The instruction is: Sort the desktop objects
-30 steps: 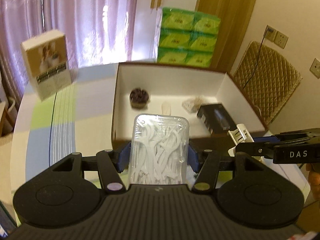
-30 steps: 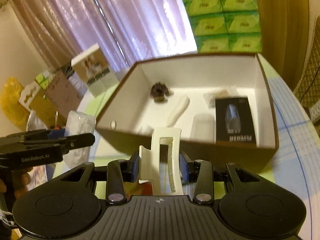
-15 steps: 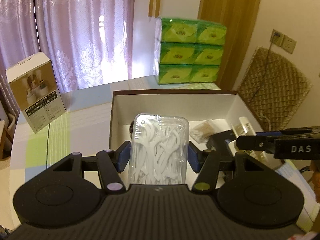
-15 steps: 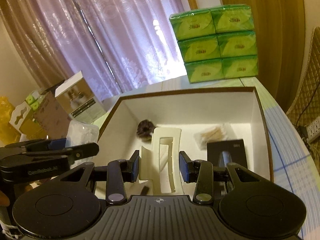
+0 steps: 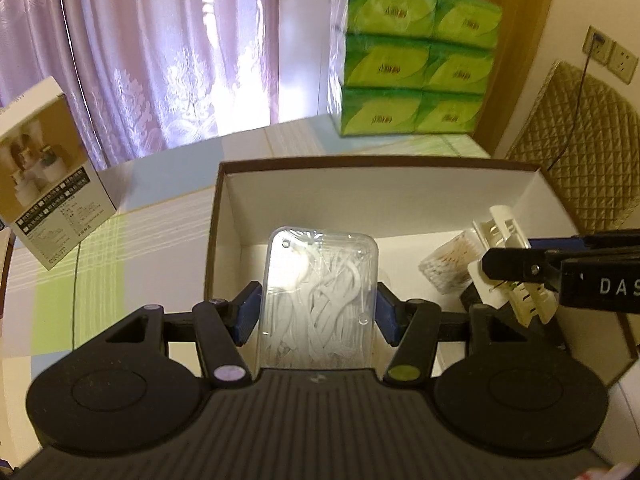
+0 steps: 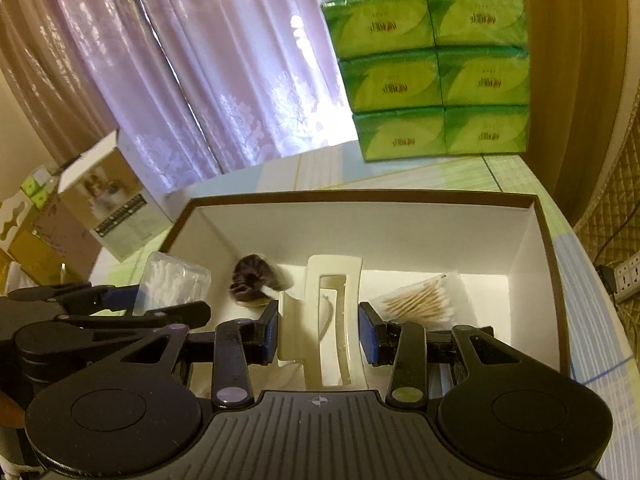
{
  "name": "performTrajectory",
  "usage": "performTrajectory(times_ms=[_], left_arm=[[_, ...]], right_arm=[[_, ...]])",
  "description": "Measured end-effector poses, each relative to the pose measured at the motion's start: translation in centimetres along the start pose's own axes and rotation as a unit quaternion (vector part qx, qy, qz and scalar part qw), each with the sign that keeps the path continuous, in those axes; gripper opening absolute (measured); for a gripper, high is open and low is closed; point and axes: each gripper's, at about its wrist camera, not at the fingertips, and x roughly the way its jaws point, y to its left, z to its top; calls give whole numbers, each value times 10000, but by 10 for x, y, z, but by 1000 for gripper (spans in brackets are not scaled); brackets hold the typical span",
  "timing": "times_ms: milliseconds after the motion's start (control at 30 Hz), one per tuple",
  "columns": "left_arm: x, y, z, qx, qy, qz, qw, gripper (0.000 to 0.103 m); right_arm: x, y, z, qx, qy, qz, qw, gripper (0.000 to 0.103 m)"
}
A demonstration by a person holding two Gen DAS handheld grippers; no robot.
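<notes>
A clear case of white floss picks (image 5: 320,280) is clamped between the blue pads of my left gripper (image 5: 318,314), which hovers over the left half of the open brown-rimmed box (image 5: 360,162). My right gripper (image 6: 320,332) is shut on a cream hair claw clip (image 6: 332,272) above the middle of the same box (image 6: 360,196). On the white floor of the box lie a dark hair scrunchie (image 6: 252,280) and a bag of cotton swabs (image 6: 420,300). From the left wrist the clip (image 5: 500,224) shows at the right, held over the swabs (image 5: 448,260).
A stack of green tissue packs (image 5: 412,80) stands behind the box on the checked tablecloth. A white product carton (image 5: 48,184) stands at the far left. A quilted chair back (image 5: 580,152) lies beyond the table's right edge. Curtains hang behind.
Both grippers have moved forward from the box's near wall to over its inside, each still carrying its object. The black carton on the box floor has slipped under the grippers.
</notes>
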Motion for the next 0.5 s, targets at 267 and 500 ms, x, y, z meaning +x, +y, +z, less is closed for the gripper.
performTrajectory(times_ms=[267, 500], left_arm=[[35, -5, 2, 180, 248, 173, 9994, 54], [52, -19, 3, 691, 286, 505, 9959, 54]], right_arm=[[28, -8, 5, 1, 175, -59, 9998, 37], [41, -15, 6, 51, 254, -122, 9996, 37]])
